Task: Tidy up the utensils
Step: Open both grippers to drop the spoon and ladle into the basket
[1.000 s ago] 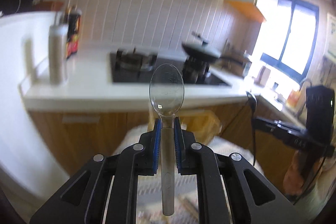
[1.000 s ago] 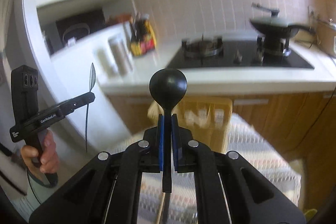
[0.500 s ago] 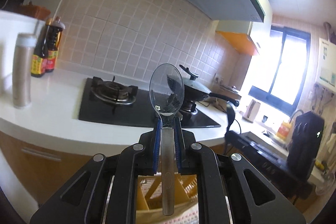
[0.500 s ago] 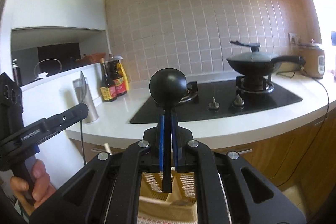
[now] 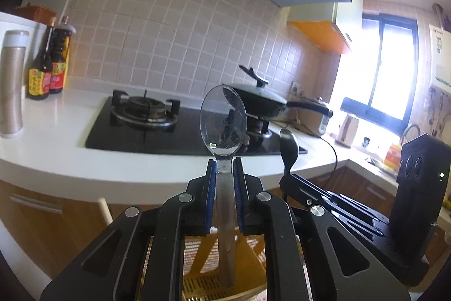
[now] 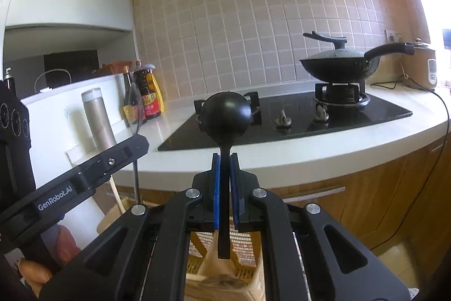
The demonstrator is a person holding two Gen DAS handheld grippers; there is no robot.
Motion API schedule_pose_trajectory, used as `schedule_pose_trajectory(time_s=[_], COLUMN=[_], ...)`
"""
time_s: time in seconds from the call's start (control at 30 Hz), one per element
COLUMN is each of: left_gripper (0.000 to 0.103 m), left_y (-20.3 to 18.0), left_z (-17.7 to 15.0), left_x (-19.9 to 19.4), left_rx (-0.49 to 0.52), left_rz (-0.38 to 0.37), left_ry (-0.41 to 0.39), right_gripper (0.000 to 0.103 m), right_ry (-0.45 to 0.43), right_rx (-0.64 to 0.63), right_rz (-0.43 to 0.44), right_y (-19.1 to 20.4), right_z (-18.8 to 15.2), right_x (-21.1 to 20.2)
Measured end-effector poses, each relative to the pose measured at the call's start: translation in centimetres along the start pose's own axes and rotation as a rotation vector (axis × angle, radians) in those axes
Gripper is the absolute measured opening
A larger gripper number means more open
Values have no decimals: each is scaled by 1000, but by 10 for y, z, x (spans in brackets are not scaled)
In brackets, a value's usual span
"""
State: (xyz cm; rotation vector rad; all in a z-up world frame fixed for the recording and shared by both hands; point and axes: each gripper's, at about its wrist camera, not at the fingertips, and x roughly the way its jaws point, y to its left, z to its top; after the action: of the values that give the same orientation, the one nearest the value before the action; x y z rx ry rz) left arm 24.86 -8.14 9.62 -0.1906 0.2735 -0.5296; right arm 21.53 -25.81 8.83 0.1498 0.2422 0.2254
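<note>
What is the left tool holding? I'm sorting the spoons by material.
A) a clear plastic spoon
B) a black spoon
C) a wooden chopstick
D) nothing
A: in the left wrist view the left tool is clamped on the handle of a clear plastic spoon, bowl up; the black spoon is in the right tool.

Black tongs [image 5: 224, 174] with blue pads [image 5: 210, 196], silver screws, white "GenRobot.AI" lettering.

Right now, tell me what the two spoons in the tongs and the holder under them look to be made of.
Clear spoon: transparent plastic, probably; the stove shows through its scratched bowl.
Black spoon: opaque matte black, likely plastic; only a dull sheen.
Holder: tan slotted walls, wood or bamboo-look plastic; cannot tell which.
</note>
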Motion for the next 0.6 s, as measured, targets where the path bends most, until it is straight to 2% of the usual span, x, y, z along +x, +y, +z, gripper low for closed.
schedule_pose_trajectory(time_s=[0.03, 0.1, 0.17, 0.23, 0.33, 0.4, 0.5, 0.6], left_gripper=[12, 32, 37, 38, 44, 56, 59, 61], left_y=[0, 3, 5, 7, 10, 11, 10, 9], left_z=[-2, -3, -3, -1, 3, 7, 16, 22], left_x=[0, -2, -7, -15, -34, -52, -83, -110], left_rx=[3, -5, -15, -25, -40, -52, -51, -46], left_rz=[-2, -8, -5, -19, -43, -57, -54, -12], left_ry=[7, 24, 25, 33, 43, 44, 71, 138], right_gripper=[6, 9, 21, 26, 26, 26, 27, 35], right_ry=[2, 24, 41, 50, 63, 75, 86, 114], right_rx=[-2, 0, 1, -8, -4, -4, -30, -29], right_rz=[-1, 15, 20, 12, 23, 37, 50, 75], right_y=[0, -3, -4, -5, -6, -6, -1, 2], right_z=[-1, -5, -8, -10, -10, -7, -2, 3], right_x=[-1, -4, -7, -16, -33, -48, -78, -102])
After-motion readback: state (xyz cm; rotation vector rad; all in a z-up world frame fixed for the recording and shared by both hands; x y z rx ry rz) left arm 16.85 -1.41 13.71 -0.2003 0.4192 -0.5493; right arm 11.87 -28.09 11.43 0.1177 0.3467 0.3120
